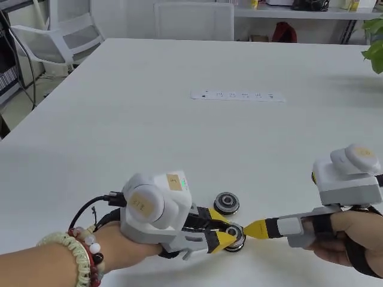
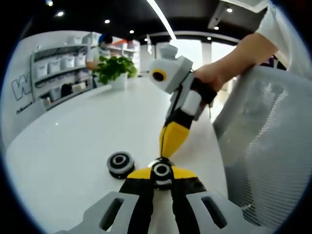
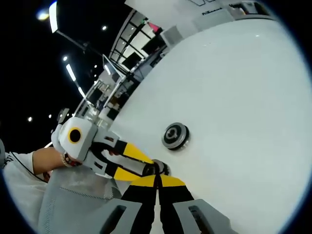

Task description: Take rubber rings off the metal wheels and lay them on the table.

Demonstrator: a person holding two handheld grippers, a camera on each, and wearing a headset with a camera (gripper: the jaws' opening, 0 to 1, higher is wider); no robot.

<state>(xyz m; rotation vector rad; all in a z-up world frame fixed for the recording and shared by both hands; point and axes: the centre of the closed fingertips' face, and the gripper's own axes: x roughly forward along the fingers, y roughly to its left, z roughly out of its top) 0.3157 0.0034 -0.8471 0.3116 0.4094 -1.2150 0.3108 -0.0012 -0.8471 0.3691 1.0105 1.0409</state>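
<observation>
A small metal wheel with a black rubber ring (image 1: 234, 234) sits near the table's front edge, and my left gripper (image 1: 230, 237) is shut on it from the left. In the left gripper view the wheel (image 2: 162, 172) is held between the yellow jaw tips. My right gripper (image 1: 246, 230) comes in from the right with its jaws shut, and its pointed tip (image 2: 165, 155) touches the wheel's rim. I cannot tell whether it pinches the ring. A second ringed wheel (image 1: 227, 202) lies flat just behind, also seen as a loose wheel (image 3: 175, 135).
A white power strip (image 1: 236, 95) lies in the middle of the white table (image 1: 179, 131). White chairs (image 1: 194, 21) stand at the far edge, a plant (image 1: 376, 51) at the far right. A mesh chair back (image 2: 273, 146) stands beside the table.
</observation>
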